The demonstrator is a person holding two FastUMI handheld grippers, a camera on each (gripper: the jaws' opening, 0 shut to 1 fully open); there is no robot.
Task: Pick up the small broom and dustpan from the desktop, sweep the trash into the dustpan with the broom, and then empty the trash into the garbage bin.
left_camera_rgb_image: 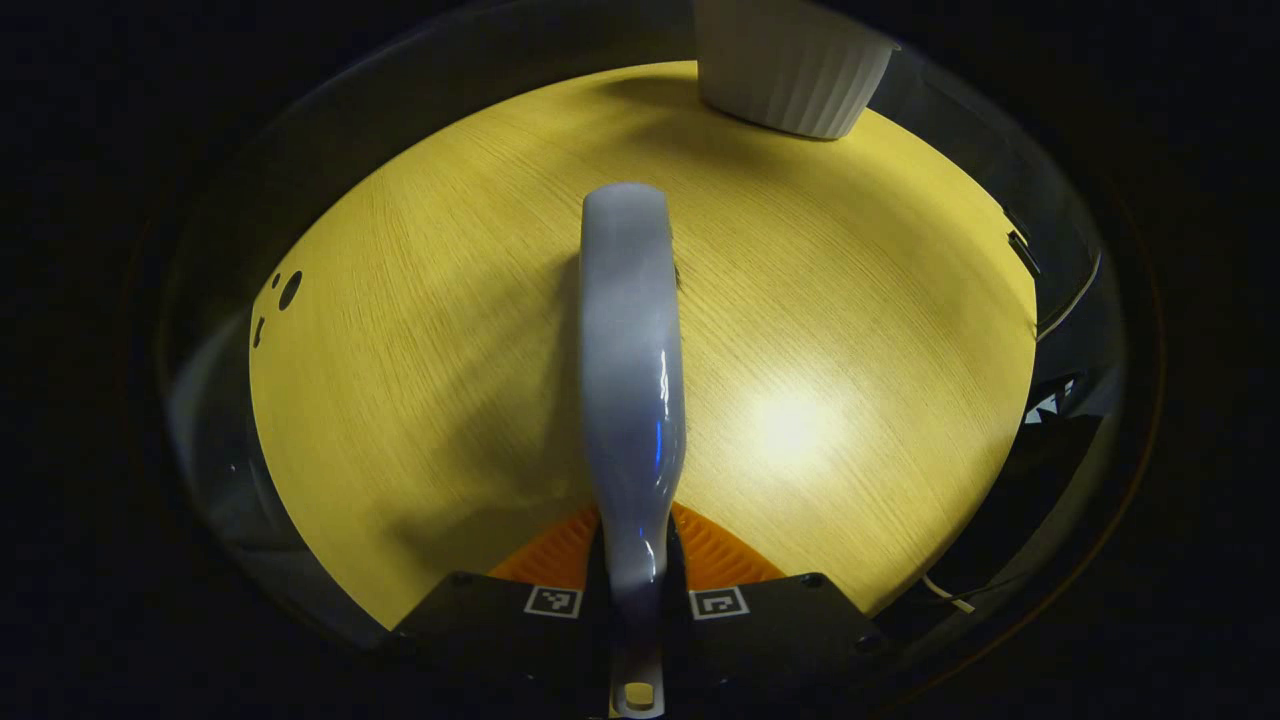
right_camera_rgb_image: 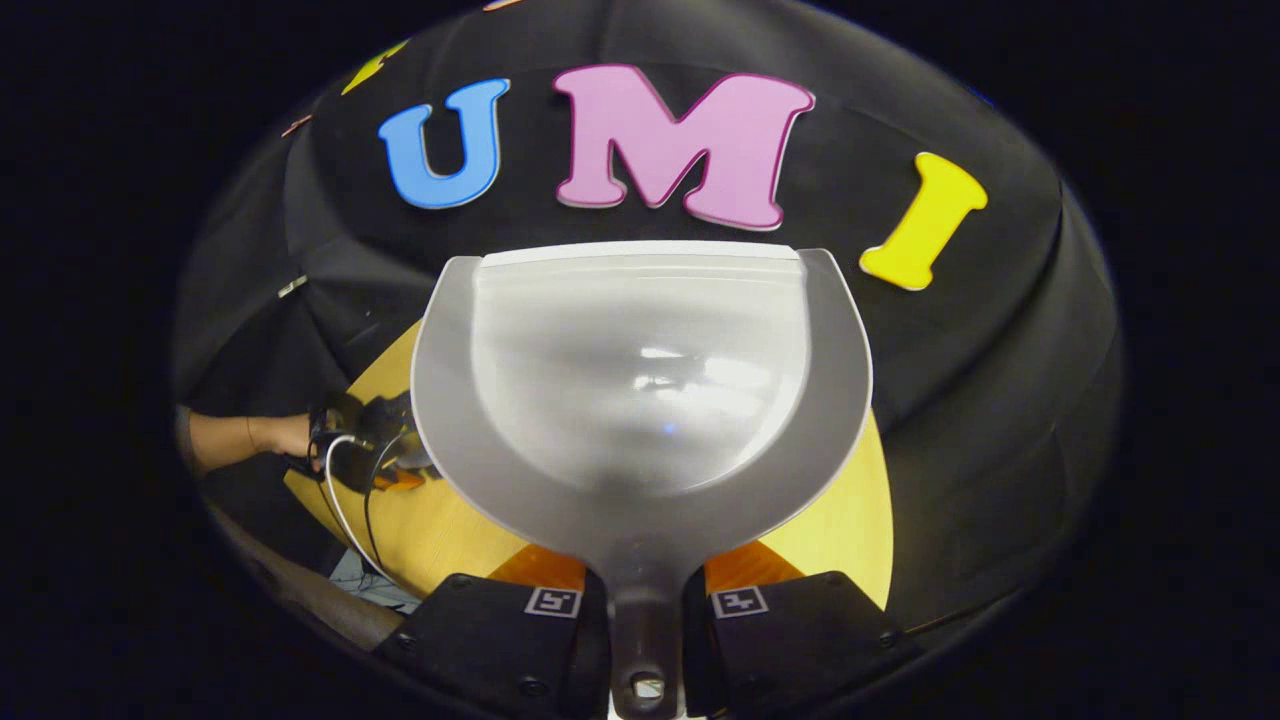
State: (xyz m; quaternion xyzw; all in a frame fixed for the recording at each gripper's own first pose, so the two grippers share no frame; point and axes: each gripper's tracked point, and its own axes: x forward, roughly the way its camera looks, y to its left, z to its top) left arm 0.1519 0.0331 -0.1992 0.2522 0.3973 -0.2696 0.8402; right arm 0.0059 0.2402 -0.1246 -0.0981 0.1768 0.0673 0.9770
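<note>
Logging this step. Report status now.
Left hand-held gripper shut on broom handle, over desktop. Right hand-held gripper shut on dustpan, raised. White bin ahead; nothing blocking.

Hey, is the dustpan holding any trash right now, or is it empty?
Empty, as far as shows: the dustpan in the right claw has a bare, glossy scoop with only light reflections, no debris.

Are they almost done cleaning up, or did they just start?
Somewhere in between. Done: both tools are picked up. The left gripper is shut on the broom above the wooden desktop, and the right gripper is shut on the dustpan, raised off the table. The dustpan looks empty and no trash is in sight, so whether sweeping happened is unclear. The white ribbed bin waits at the desk's far edge.
</note>
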